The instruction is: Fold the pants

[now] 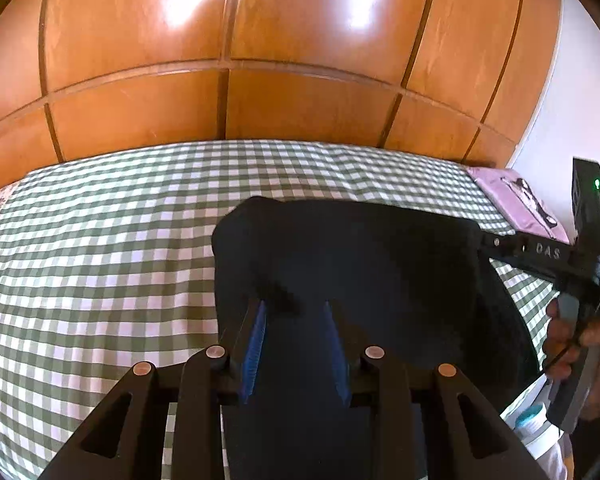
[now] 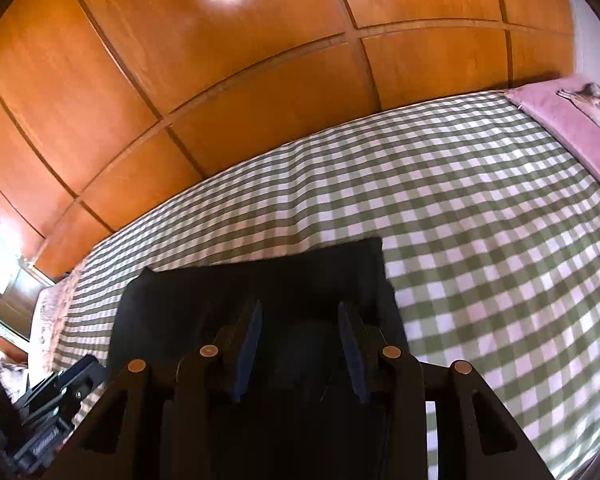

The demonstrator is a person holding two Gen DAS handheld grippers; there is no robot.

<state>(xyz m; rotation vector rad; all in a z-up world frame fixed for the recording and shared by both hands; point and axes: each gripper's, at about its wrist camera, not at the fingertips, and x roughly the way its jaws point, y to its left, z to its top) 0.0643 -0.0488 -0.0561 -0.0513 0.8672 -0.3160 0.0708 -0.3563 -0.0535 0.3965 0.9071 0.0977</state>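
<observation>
Pants (image 1: 348, 264): in the left wrist view we are seeing dark cloth lying on the checked bedspread (image 1: 100, 240), centre toward 4 o'clock.
Left gripper (image 1: 296, 344): we are reading its blue pads as spread apart over the cloth, holding nothing, likely poised for the next fold.
Right gripper (image 1: 540, 250): at 3 o'clock we are seeing it reach the pants' edge; its tips are hidden.
Right wrist view: pants (image 2: 260, 280) are lying at 6 o'clock; right gripper (image 2: 300, 344) is hovering with pads parted.
Hidden: near cloth is cut off; folds are too dark.

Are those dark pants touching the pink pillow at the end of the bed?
Apart. In the right wrist view, the pants and the pillow are separated by a wide stretch of checkered sheet.
</observation>
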